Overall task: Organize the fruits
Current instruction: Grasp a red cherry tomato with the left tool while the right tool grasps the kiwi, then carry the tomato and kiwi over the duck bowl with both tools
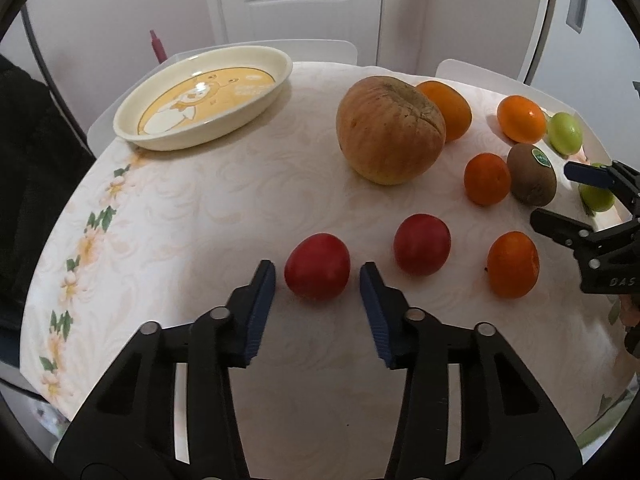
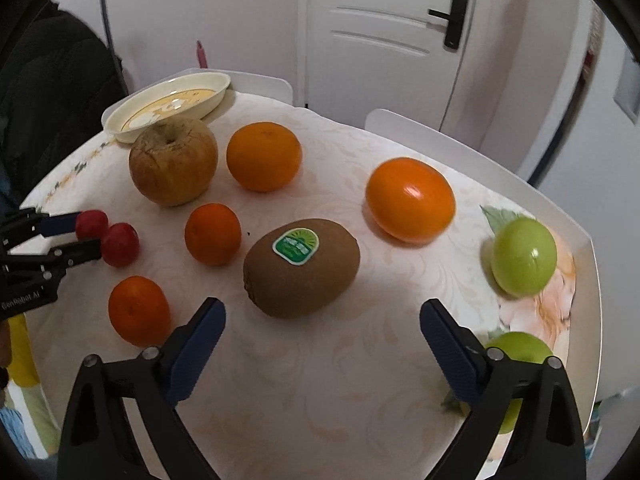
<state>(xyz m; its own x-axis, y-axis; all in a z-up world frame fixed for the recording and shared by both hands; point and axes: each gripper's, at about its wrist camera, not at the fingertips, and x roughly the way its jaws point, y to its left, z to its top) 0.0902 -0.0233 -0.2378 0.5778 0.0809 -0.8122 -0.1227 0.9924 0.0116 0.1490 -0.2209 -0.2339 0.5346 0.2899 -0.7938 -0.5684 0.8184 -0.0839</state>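
My left gripper (image 1: 317, 274) is open, its pads on either side of a red plum (image 1: 317, 266) on the table, not touching it. A second red plum (image 1: 422, 244) lies to its right. My right gripper (image 2: 322, 314) is open, just short of a kiwi (image 2: 302, 266) with a green sticker. Small oranges (image 2: 212, 234) (image 2: 139, 310), larger oranges (image 2: 264, 156) (image 2: 410, 200), a wrinkled brown apple (image 2: 173, 162) and two green fruits (image 2: 524, 256) (image 2: 518, 350) lie around. A cream oval dish (image 1: 204, 96) stands empty at the far left.
The round table (image 1: 200, 208) has a pale floral cloth. White chair backs (image 2: 420, 132) stand behind it, with a door beyond. A dark chair or bag (image 1: 28, 152) is at the left. The table edge is close on the right near the green fruits.
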